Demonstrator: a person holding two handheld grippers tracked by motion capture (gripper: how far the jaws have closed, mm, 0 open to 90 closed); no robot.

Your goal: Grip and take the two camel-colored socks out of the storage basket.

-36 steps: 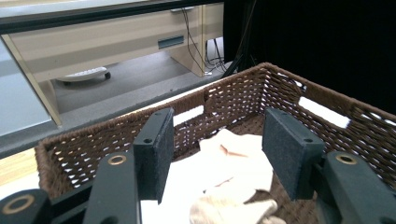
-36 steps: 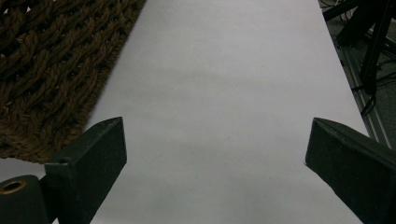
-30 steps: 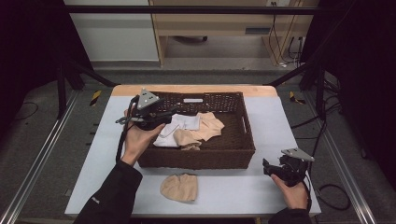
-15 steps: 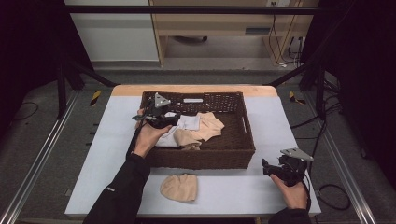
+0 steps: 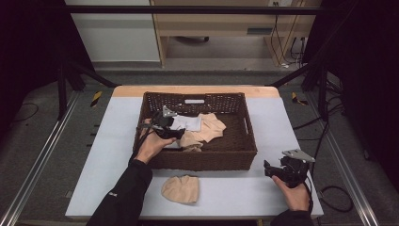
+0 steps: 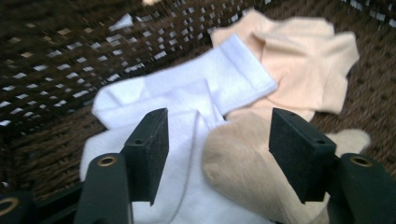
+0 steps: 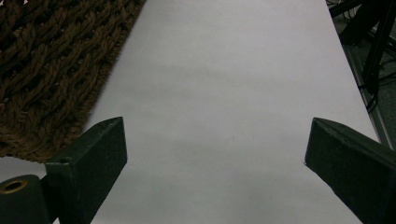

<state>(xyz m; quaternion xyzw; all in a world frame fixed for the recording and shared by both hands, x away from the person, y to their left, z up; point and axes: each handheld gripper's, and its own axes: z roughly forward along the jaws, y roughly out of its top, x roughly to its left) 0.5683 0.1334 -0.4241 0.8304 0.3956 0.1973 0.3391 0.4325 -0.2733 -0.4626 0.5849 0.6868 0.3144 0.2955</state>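
My left gripper [image 6: 215,154], jaws just widened and gripping nothing, hovers over white cotton socks [image 6: 187,100] and beige socks [image 6: 299,56] inside the dark brown woven wicker basket [image 5: 204,160].

Black sleeves [image 5: 123,197]; black grippers [image 5: 165,128], grey plates, seemingly brass screws.

My own left hand [image 5: 151,145] covers the near-left end of the white sock [image 5: 187,123] in the high view. At six o'clock in the left gripper view, the beige sock [image 6: 245,172] runs off the frame, and the basket [image 6: 51,51] weave is blurred.
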